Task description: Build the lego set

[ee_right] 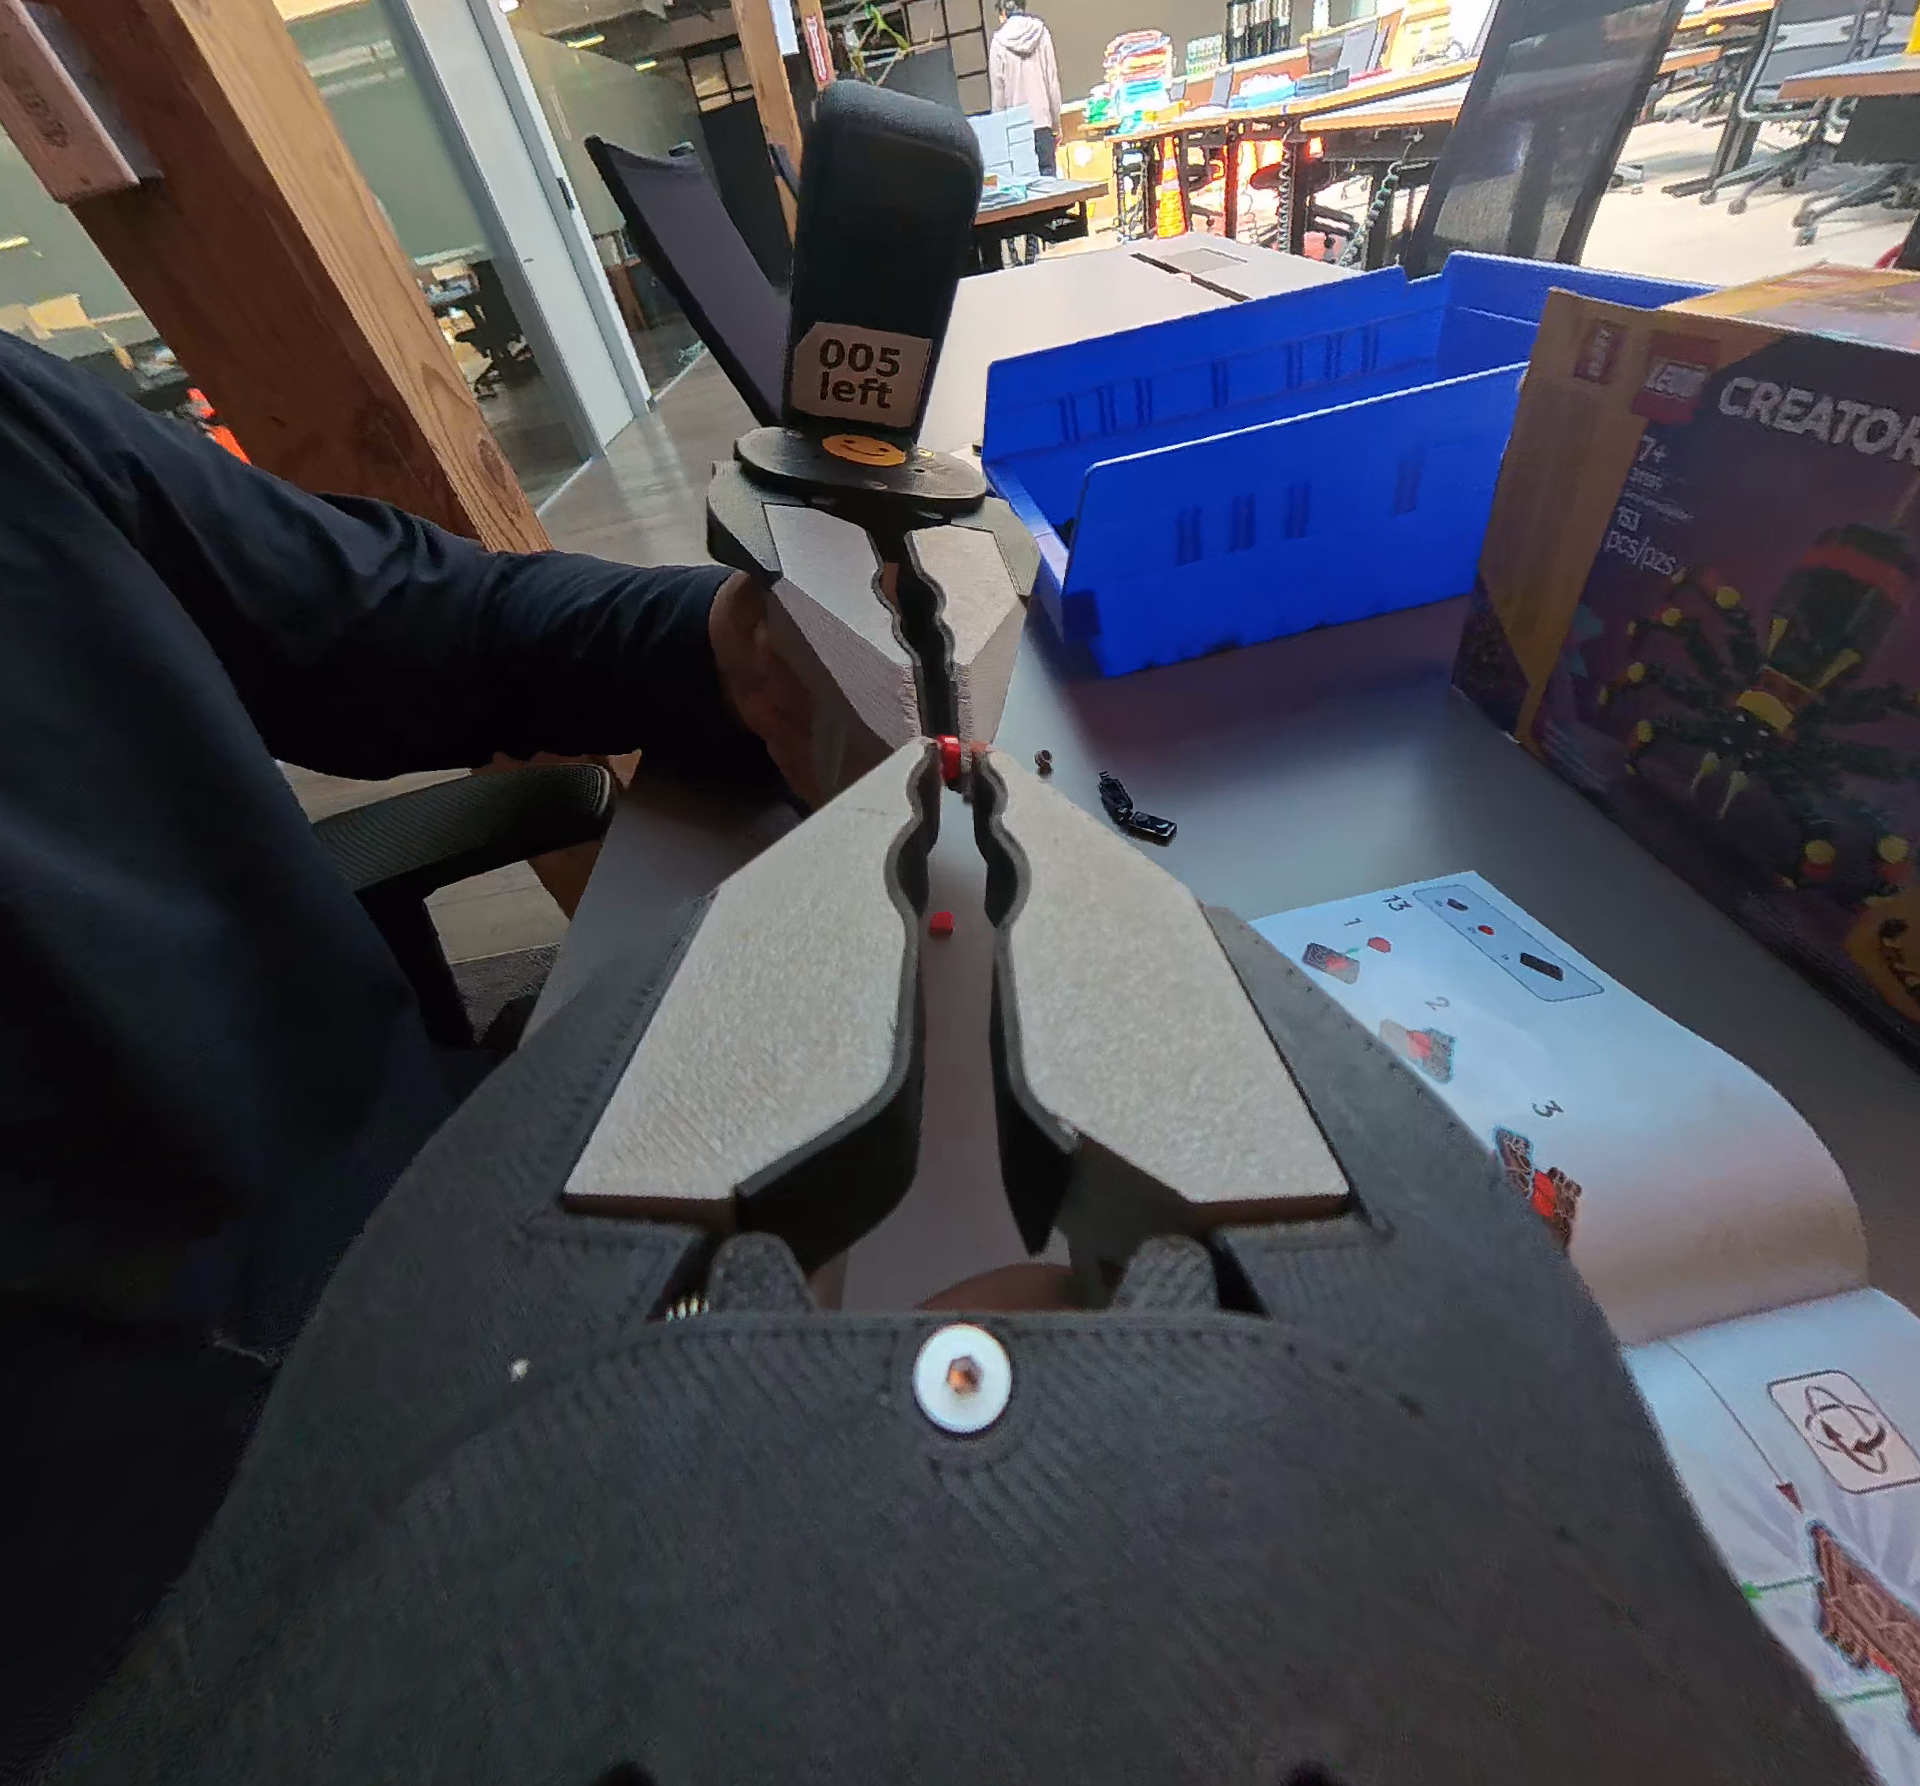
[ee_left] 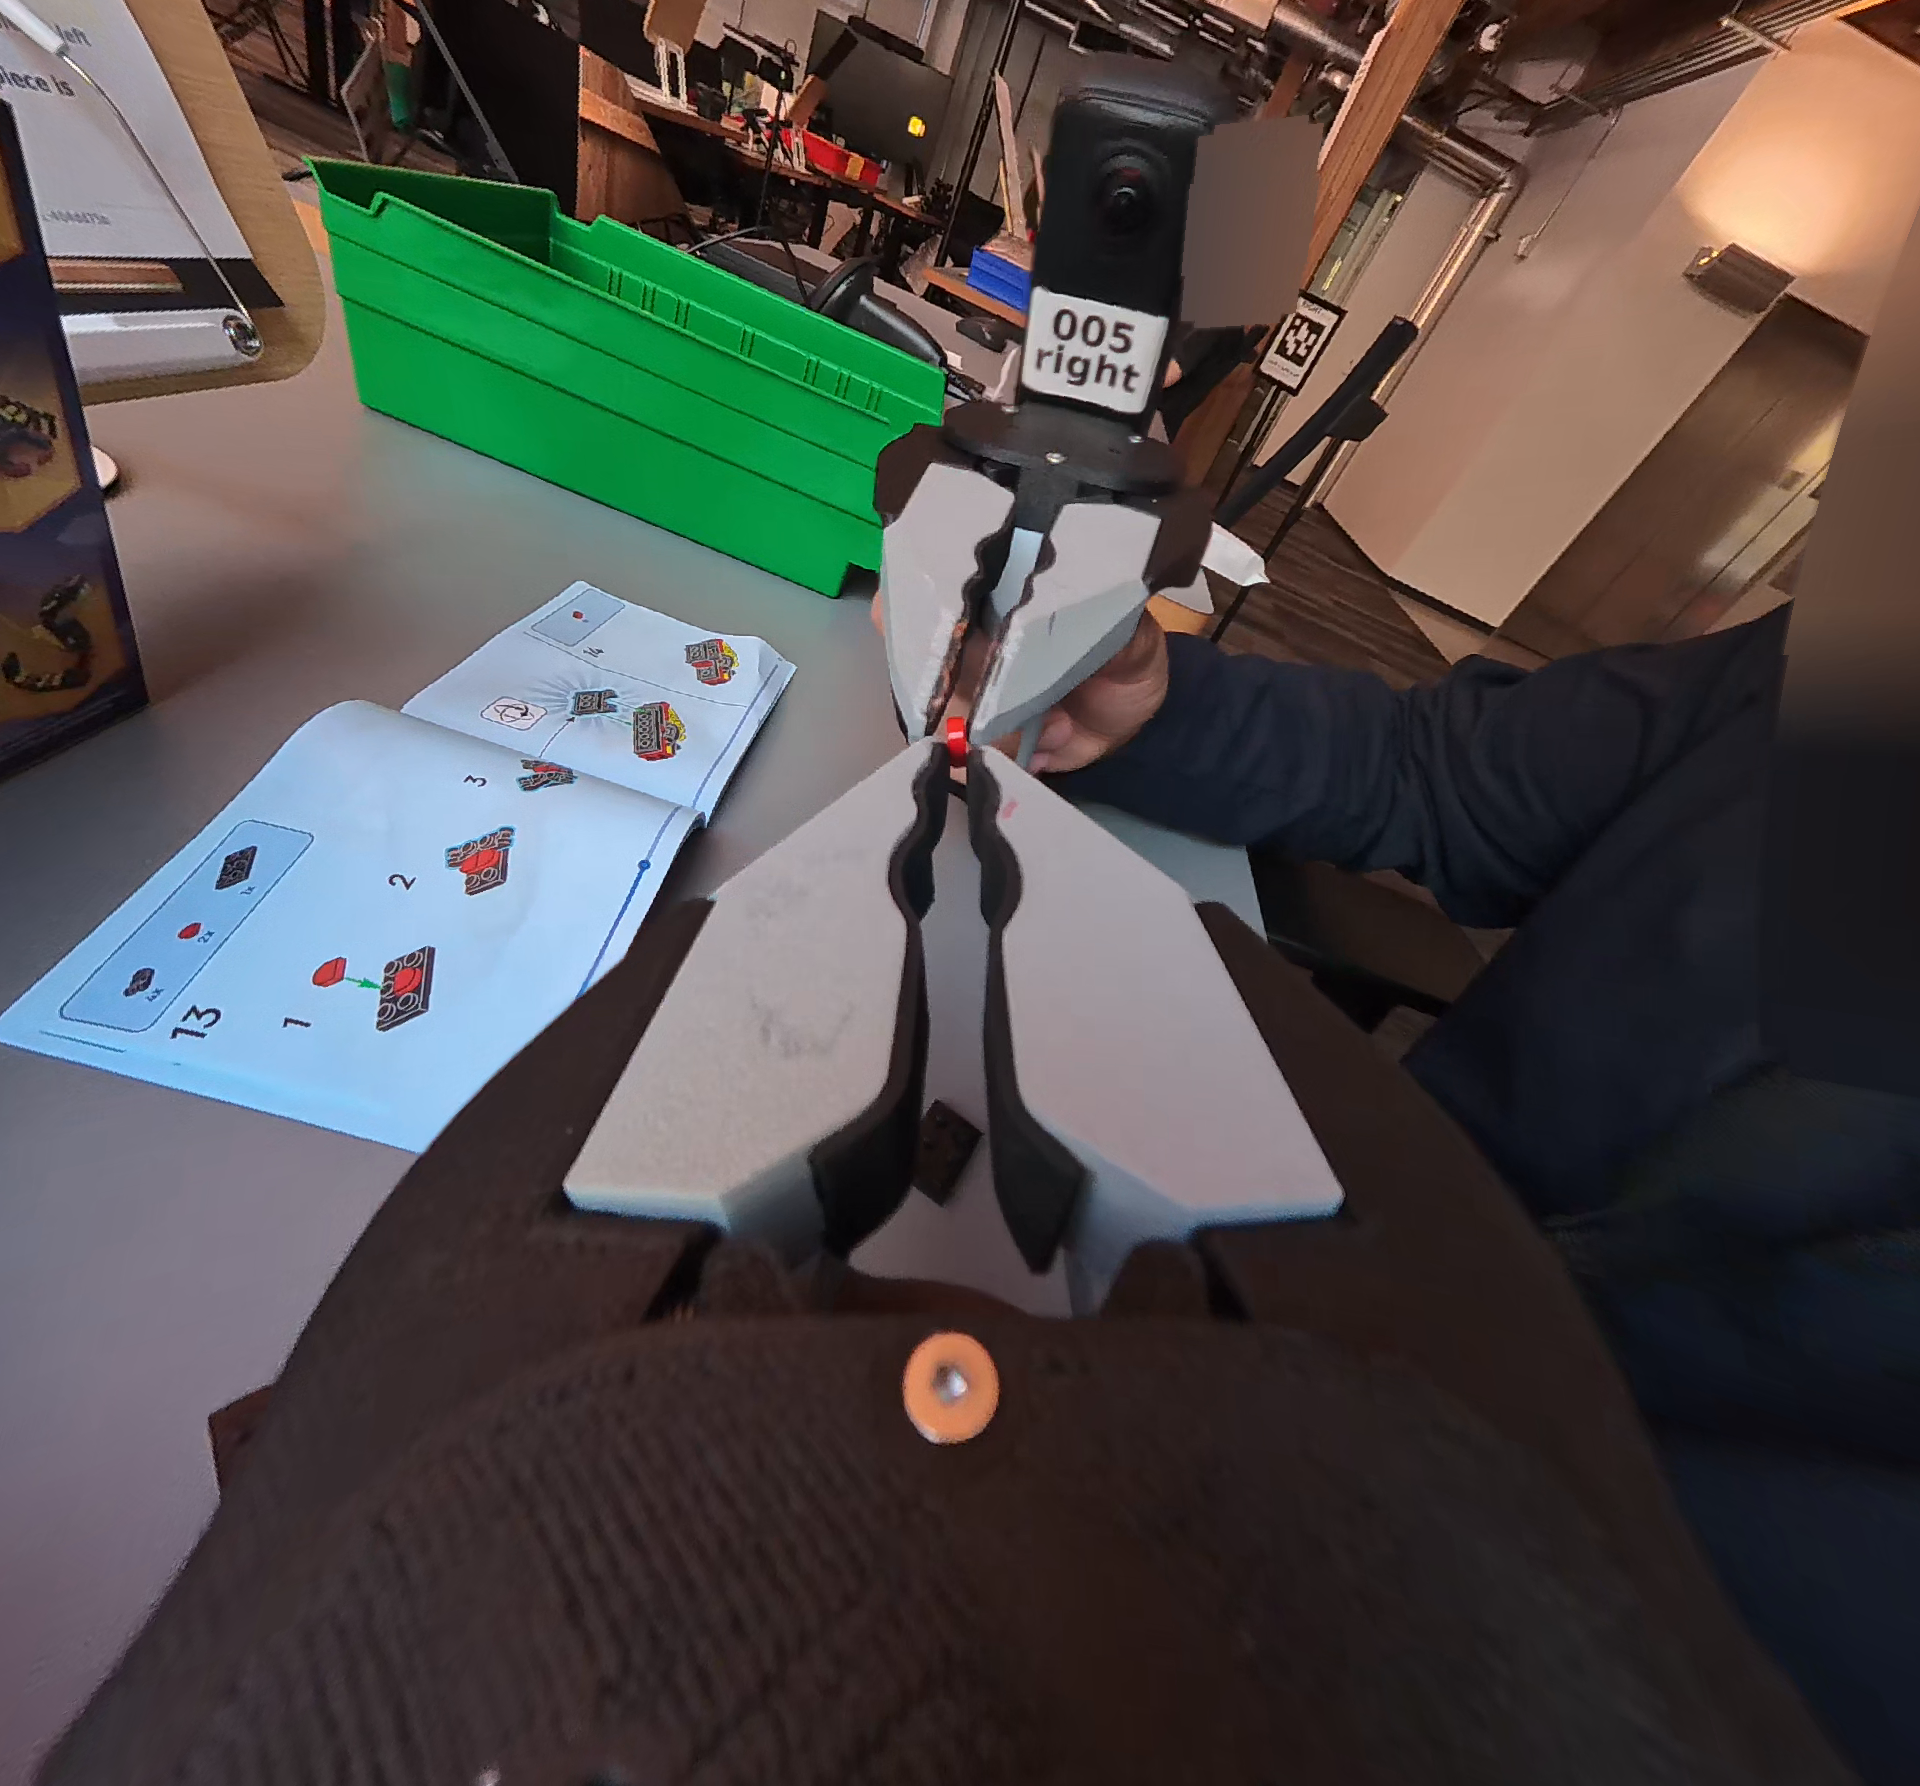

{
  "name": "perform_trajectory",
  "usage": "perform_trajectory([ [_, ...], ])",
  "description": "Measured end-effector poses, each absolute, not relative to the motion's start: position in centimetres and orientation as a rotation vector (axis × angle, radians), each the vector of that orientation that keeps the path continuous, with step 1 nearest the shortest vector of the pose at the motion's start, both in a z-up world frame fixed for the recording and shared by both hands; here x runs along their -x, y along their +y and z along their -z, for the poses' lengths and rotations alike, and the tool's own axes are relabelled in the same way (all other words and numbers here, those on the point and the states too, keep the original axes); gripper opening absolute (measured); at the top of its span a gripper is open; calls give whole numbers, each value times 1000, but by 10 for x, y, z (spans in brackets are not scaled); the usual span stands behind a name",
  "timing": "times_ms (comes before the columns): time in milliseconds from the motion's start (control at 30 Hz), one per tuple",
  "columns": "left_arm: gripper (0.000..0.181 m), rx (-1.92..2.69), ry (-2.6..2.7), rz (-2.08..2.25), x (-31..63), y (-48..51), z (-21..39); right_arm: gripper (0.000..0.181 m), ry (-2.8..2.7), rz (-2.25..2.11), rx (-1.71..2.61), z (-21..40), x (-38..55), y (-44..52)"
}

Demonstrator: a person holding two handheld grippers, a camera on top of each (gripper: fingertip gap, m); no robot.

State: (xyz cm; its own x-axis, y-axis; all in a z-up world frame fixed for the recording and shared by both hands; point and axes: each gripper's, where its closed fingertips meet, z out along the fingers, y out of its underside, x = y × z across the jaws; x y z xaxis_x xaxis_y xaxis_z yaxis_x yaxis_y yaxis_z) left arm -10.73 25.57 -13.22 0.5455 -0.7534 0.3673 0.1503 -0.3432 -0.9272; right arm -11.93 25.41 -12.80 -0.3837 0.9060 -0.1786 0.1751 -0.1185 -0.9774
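Your two grippers meet tip to tip above the desk [ee_right: 1299, 760]: left gripper [ee_left: 951, 765] and right gripper [ee_right: 956, 768] both clenched on one red stud [ee_left: 955, 735]. One spare stud [ee_right: 941, 923] and one black plate [ee_left: 943, 1149] lie below; one manual [ee_left: 343, 905] is open nearby.

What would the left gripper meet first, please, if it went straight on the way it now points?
Most likely the small red piece right at its tips, with the right gripper directly behind it, tip to tip. Both sets of fingers are nearly closed around that piece, though which one actually holds it is unclear.
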Motion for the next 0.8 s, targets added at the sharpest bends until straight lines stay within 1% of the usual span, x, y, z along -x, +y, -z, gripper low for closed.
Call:
perform_trajectory([
  [267,0,1688,527,1021,106,255,137,0,-1609,-1407,1169,132,117,253],
  [533,1,1716,551,1024,103,255,145,0,-1639,-1396,1195,138,117,252],
  [767,0,1733,529,1036,105,258,148,0,-1607,-1469,1272,137,115,259],
  [800,2,1748,532,1030,106,258,150,0,-1607,-1466,1286,137,114,262],
])
